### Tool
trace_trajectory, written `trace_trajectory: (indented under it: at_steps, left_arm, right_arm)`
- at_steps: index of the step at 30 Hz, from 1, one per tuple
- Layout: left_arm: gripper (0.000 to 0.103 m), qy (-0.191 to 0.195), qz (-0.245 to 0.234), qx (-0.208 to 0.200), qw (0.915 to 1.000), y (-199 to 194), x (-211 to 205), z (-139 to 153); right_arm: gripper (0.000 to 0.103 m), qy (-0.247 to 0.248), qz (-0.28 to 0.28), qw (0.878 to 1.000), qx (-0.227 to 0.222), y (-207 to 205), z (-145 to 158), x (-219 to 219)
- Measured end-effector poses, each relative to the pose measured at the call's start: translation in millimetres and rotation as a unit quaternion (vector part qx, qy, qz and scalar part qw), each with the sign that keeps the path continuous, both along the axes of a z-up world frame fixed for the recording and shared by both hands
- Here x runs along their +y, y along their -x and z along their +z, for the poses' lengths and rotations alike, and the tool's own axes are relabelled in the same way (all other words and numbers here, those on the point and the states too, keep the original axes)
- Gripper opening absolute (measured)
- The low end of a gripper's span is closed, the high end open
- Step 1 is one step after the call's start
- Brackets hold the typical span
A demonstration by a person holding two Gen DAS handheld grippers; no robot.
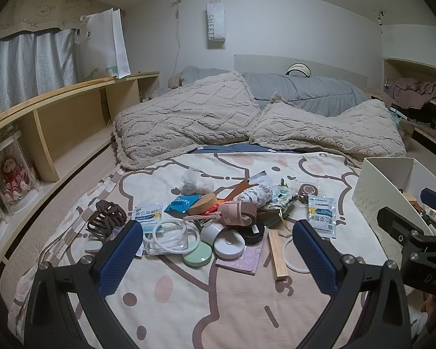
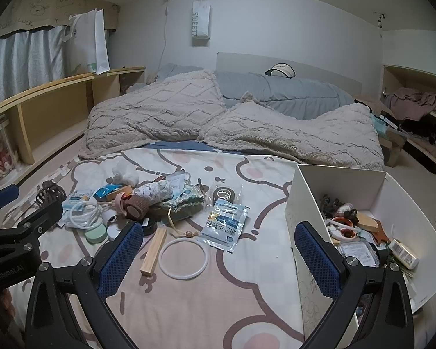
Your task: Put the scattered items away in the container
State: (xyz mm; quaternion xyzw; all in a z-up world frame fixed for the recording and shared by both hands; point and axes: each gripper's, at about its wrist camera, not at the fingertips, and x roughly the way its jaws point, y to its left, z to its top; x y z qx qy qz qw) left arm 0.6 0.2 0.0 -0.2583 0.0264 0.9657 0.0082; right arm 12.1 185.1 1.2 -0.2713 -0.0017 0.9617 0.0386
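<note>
While both claws gape empty, the white ring [image 2: 183, 258] lies between the right claw's [image 2: 218, 258] fingers.

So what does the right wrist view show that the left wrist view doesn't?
Only the right wrist view looks down into the white box, showing the things already dropped inside. Only the left wrist view shows the doll in the clear case plainly, and the purple card under the pile. Both show the wooden stick, the white ring, the brown hair claw, and both open grippers: left gripper, right gripper.
</note>
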Motion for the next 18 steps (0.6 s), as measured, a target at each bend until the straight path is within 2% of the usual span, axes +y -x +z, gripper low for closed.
trace_trajectory:
  at_steps: [9, 18]
  left_arm:
    - [0.103, -0.008, -0.004, -0.016, 0.9998, 6.7, 0.0, -8.1]
    - [0.103, -0.005, 0.006, -0.049, 0.9988, 21.4, -2.1, -28.4]
  right_arm:
    - [0.103, -0.002, 0.007, 1.000, -0.011, 4.3, -5.3, -1.0]
    - [0.103, -0.017, 0.015, 0.998, -0.056, 20.4, -33.0, -7.5]
